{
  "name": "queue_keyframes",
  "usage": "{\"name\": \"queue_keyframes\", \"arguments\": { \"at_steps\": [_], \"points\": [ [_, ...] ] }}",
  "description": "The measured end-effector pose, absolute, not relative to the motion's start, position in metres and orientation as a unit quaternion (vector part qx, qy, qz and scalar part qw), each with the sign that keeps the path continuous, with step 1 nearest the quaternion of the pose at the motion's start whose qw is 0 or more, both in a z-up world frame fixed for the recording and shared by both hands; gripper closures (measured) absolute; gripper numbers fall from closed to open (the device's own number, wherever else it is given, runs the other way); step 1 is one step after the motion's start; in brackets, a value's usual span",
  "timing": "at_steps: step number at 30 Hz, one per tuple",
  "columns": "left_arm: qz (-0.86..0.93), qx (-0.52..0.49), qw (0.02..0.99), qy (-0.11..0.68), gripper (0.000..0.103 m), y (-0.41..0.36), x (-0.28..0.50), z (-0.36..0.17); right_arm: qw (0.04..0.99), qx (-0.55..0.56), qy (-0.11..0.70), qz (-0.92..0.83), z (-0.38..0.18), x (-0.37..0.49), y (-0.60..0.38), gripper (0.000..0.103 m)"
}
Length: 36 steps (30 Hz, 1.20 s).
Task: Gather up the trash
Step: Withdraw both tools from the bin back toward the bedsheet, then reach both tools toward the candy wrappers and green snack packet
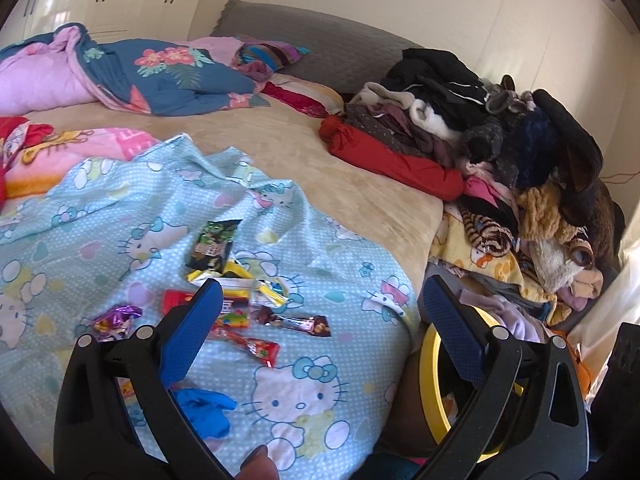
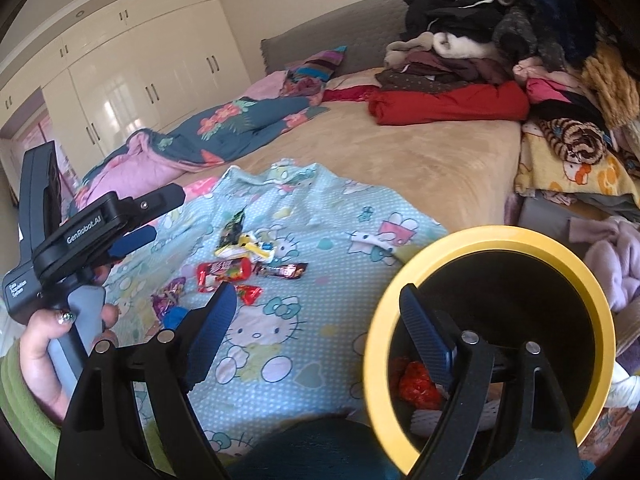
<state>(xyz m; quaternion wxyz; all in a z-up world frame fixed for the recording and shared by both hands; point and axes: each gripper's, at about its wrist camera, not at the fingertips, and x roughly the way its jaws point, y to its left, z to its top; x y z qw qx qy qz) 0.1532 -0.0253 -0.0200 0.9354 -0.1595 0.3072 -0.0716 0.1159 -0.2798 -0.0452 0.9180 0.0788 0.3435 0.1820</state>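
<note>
On the bed, ahead of both claws, wrappers (image 1: 236, 304) lie loosely clustered on the sheet (image 1: 120, 220): about seven, plus a blue scrap (image 1: 208, 404). Left claw (image 1: 320, 312) is nearer, jaws wide apart and empty; the brown bar (image 1: 296, 322) lies crosswise just before it. Right claw (image 2: 316, 308), also spread and empty, straddles the bin (image 2: 496, 236) rim; one bin, red trash inside.

Bed (image 1: 360, 168) bears blankets (image 1: 168, 76), clothes (image 1: 460, 120), wrappers (image 1: 240, 312).

Clothes pile (image 1: 480, 120), floral quilt (image 1: 160, 76), wardrobe (image 2: 132, 80), grey headboard (image 1: 320, 40)
</note>
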Motion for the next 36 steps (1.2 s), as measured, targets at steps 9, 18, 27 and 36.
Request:
{"name": "queue_keyframes", "arguments": {
  "at_steps": [9, 18, 27, 36],
  "points": [
    [-0.05, -0.174, 0.935, 0.304, 0.011, -0.002, 0.152, -0.022, 0.916, 0.052, 0.346, 0.198, -0.043, 0.117, -0.258, 0.022],
    [-0.027, -0.189, 0.934, 0.302, 0.011, 0.024, 0.155, -0.025, 0.912, 0.016, 0.35, 0.213, -0.045, 0.124, -0.236, 0.022],
    [-0.001, -0.198, 0.931, 0.306, 0.011, 0.053, 0.157, -0.031, 0.904, 0.0, 0.363, 0.228, -0.052, 0.144, -0.215, 0.022],
    [0.008, -0.202, 0.924, 0.325, 0.011, 0.072, 0.172, -0.04, 0.894, -0.015, 0.381, 0.234, -0.068, 0.175, -0.194, 0.022]
  ]
}}
